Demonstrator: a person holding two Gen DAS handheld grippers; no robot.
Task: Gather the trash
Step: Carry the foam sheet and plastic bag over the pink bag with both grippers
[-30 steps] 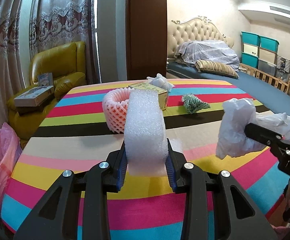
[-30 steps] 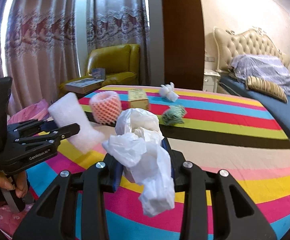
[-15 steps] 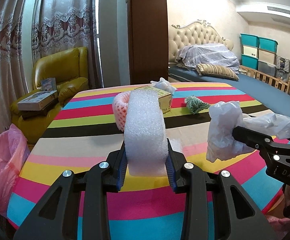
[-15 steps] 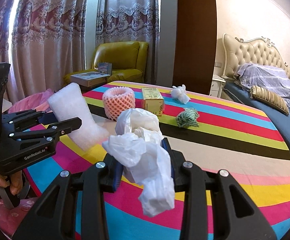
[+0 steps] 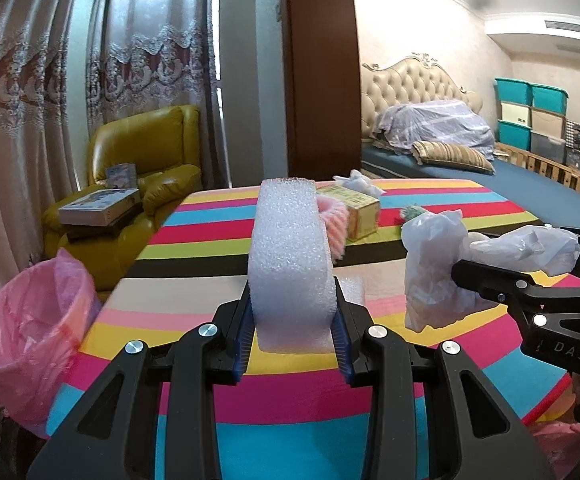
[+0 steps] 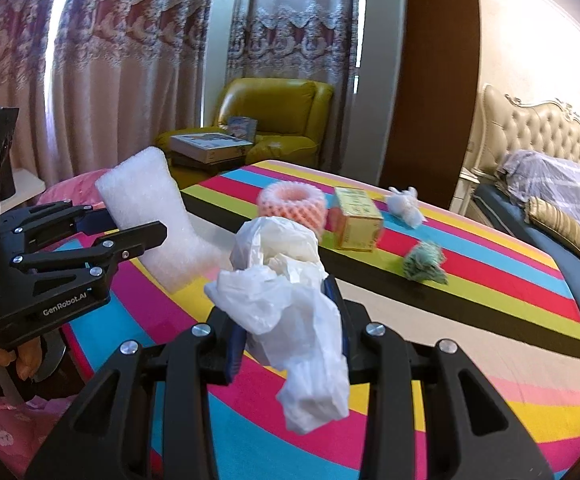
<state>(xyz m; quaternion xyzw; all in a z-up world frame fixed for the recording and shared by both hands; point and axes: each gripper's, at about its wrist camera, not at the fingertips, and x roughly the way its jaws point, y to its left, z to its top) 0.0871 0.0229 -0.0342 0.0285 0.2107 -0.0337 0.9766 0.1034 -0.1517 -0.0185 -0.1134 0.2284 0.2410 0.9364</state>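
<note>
My left gripper (image 5: 291, 344) is shut on a white foam sheet (image 5: 290, 264), held above the striped table's near edge; it also shows in the right wrist view (image 6: 154, 216). My right gripper (image 6: 290, 336) is shut on a crumpled white plastic bag (image 6: 290, 300), which also shows at the right of the left wrist view (image 5: 433, 268). A bin with a pink liner (image 5: 30, 336) stands on the floor left of the table. On the table lie a pink foam fruit net (image 6: 293, 202), a yellow box (image 6: 355, 218), a white wad (image 6: 405, 204) and a green wad (image 6: 423, 262).
The striped table (image 6: 469, 320) fills the middle. A yellow armchair (image 5: 146, 160) with boxes on it stands behind the bin. A bed (image 5: 489, 176) lies far right, with teal storage boxes (image 5: 529, 120) beyond.
Both grippers have pulled back and swung left with their loads. The pink bin has come further into the left wrist view.
</note>
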